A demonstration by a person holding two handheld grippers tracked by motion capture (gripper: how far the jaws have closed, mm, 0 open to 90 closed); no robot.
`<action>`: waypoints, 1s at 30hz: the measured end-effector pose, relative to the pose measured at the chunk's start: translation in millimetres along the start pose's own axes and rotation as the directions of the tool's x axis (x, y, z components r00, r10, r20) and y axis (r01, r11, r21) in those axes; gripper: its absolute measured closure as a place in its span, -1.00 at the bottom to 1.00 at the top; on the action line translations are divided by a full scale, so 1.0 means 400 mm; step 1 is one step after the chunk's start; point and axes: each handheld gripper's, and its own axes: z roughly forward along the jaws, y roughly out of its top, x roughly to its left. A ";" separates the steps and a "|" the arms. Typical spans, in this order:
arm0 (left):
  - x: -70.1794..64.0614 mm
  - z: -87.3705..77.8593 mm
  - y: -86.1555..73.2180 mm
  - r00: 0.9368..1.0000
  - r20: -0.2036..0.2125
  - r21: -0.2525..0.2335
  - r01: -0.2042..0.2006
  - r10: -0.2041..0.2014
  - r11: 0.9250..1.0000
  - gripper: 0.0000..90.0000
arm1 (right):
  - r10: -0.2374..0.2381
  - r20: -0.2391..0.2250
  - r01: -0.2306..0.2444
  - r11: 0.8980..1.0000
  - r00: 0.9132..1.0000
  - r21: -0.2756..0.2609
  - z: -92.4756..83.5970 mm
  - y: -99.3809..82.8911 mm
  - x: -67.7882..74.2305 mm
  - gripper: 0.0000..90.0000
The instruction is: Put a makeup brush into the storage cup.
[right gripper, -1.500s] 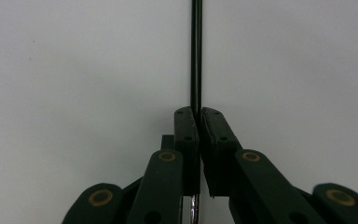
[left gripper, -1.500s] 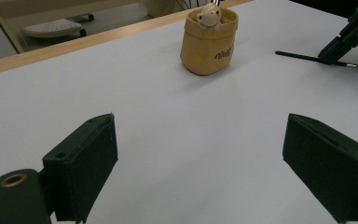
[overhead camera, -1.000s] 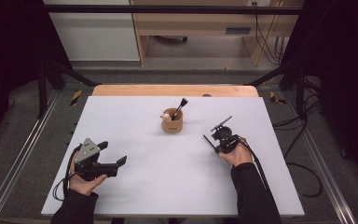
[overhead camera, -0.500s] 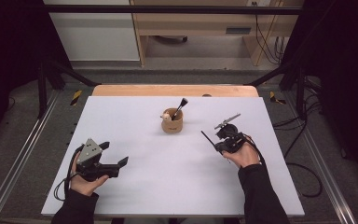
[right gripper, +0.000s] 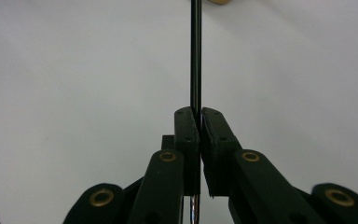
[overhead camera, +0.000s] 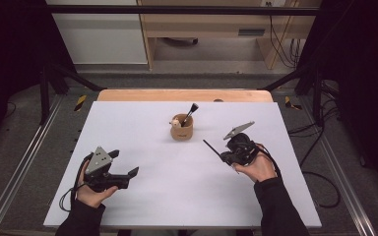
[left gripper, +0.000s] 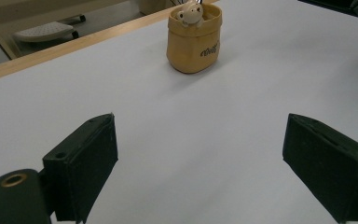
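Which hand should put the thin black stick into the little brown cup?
Right. The right hand-held gripper already pinches the thin black stick near the cup; the left hand-held gripper is open, empty and farther.

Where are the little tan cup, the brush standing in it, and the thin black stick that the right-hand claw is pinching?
tan cup [left gripper: 194, 49], left gripper view, front wall.
brush [overhead camera: 193, 108], high view, dark bristle head.
black stick [right gripper: 196, 56], right gripper view, mid-shaft.

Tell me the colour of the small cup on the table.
Tan yellow cup with dark lettering; clearest in the left gripper view.

Brush [overhead camera: 191, 112] in cup [overhead camera: 181, 131] mid-table [overhead camera: 128, 123], between both claws
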 end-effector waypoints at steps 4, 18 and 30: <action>-0.009 0.002 0.007 1.000 0.009 0.002 -0.017 0.017 1.000 -0.79 | -0.042 -0.034 0.041 0.999 0.999 -0.026 -0.010 0.008 0.019 0.91; -0.049 0.009 0.053 0.994 0.040 0.004 -0.103 0.103 0.995 -0.79 | -0.139 -0.129 0.135 0.990 0.982 -0.043 -0.010 0.030 0.081 0.91; -0.082 0.033 0.093 0.978 0.064 0.056 -0.203 0.200 0.978 -0.79 | -0.197 -0.184 0.195 0.980 0.963 -0.029 0.000 0.052 0.117 0.91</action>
